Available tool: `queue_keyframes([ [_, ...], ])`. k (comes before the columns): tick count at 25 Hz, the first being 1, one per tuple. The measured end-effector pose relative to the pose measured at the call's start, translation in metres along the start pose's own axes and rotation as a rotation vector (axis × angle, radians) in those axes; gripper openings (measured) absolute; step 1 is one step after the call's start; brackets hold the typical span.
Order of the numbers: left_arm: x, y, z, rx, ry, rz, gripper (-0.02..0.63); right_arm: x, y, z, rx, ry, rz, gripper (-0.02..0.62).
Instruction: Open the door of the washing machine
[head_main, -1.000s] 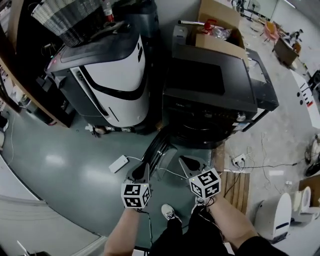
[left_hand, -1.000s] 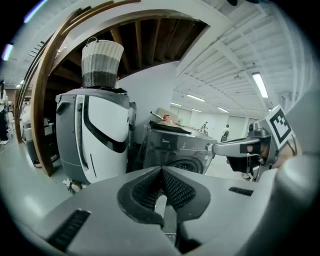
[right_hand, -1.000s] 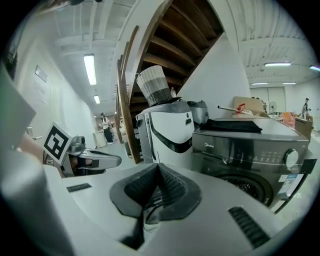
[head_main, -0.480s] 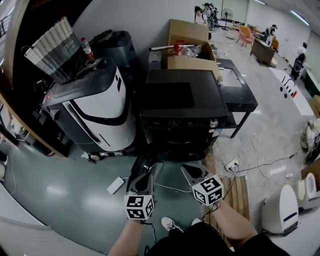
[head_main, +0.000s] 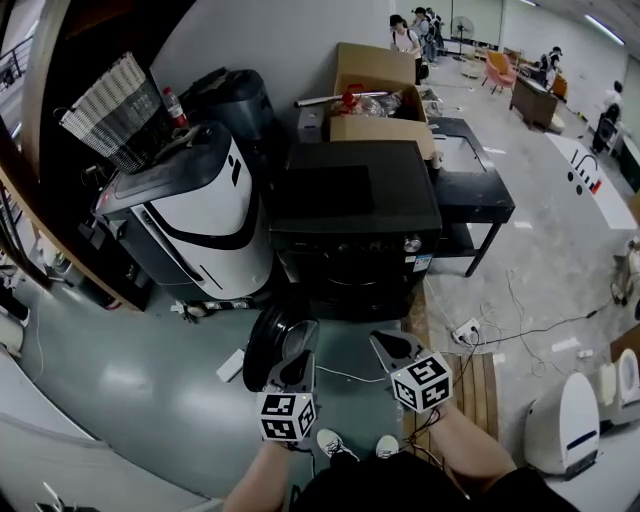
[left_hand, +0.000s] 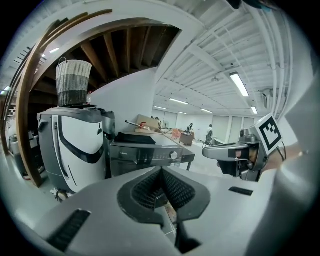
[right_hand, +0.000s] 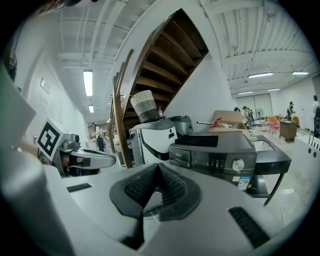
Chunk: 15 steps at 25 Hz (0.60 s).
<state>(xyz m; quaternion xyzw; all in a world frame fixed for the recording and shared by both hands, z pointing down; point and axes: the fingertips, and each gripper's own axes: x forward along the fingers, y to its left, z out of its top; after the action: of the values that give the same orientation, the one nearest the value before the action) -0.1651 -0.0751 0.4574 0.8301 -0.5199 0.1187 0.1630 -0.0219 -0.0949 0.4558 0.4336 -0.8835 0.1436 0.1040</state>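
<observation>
Left gripper (head_main: 299, 357), right gripper (head_main: 386, 342) pulled back | fingers (left_hand: 178, 188) together, empty | door (head_main: 262, 348) part-hidden

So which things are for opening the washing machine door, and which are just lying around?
For the job: washing machine; its round door, already swung open; left tongs and right tongs, both shut and empty.

Just lying about: woven basket; bottle; cardboard box; white appliance; power strip on the floor.
</observation>
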Motion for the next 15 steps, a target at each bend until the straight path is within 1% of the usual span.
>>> queue_keyframes([
  [8,-0.016,-0.047,-0.020,-0.017,0.009,0.021,0.023,-0.047,-0.017,-0.019,0.012,0.012,0.013,0.017],
  [15,-0.039,-0.064,-0.035,-0.031,0.018,0.051,0.020,-0.069,-0.010,-0.033,0.019,0.023,0.039,0.017],
])
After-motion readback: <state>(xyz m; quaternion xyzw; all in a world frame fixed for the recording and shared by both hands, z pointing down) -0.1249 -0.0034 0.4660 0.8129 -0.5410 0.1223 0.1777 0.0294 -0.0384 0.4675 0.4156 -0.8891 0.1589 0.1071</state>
